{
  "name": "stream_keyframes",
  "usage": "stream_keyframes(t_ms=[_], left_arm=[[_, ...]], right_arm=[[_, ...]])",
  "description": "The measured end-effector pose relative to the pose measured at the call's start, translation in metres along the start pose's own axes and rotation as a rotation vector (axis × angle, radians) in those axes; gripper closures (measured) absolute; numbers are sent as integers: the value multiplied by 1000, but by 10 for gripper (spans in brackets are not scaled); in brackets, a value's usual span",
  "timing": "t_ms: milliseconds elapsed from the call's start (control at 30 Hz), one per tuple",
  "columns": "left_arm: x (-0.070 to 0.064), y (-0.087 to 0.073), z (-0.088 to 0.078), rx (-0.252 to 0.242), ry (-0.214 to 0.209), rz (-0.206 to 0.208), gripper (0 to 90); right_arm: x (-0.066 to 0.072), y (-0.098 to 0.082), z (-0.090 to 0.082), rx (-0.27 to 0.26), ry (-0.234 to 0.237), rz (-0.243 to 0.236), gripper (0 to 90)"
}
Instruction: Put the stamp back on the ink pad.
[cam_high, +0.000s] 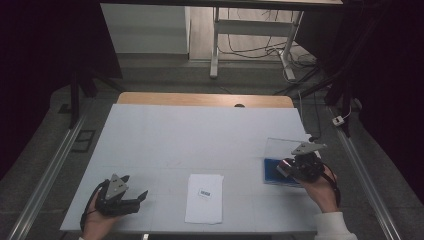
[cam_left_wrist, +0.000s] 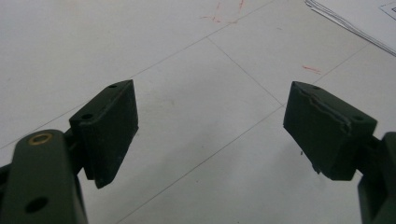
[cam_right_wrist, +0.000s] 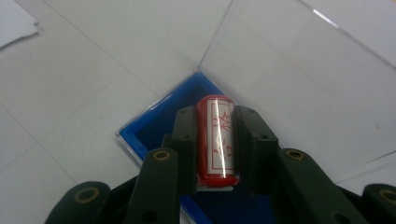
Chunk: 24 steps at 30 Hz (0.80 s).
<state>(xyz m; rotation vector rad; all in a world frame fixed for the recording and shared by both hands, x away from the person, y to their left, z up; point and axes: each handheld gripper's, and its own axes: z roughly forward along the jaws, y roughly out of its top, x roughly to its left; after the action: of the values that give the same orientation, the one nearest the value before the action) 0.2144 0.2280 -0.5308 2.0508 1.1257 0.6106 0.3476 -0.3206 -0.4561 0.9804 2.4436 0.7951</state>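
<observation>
Right gripper (cam_right_wrist: 217, 149): we see jaws clamped on a red stamp (cam_right_wrist: 216, 140), blue box (cam_right_wrist: 154, 126) beneath.
Left gripper (cam_left_wrist: 210, 126): we note jaws wide apart, holding nothing.

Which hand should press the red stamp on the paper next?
The right one, probably. The right gripper is already shut on the red stamp over the blue ink pad. The left gripper is open with nothing in it, beside the paper.

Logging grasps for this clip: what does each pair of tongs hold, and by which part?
The right tongs clamp a red stamp by its long sides, above the blue ink pad. The left tongs are open, holding nothing.
</observation>
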Motion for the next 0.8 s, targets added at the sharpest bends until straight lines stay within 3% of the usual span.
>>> stream_keyframes(t_ms=[200,400,600,800], left_arm=[[0,0,1,5,1,4,180],[0,0,1,5,-1,5,179],[0,0,0,0,-1,5,179],[0,0,-1,0,-2,2,179]], right_arm=[[-2,-4,9,22,3,1,698],[-2,-4,9,9,5,-7,669],[0,-4,1,-96,38,36,443],[15,-7,-16,-217,57,36,382]])
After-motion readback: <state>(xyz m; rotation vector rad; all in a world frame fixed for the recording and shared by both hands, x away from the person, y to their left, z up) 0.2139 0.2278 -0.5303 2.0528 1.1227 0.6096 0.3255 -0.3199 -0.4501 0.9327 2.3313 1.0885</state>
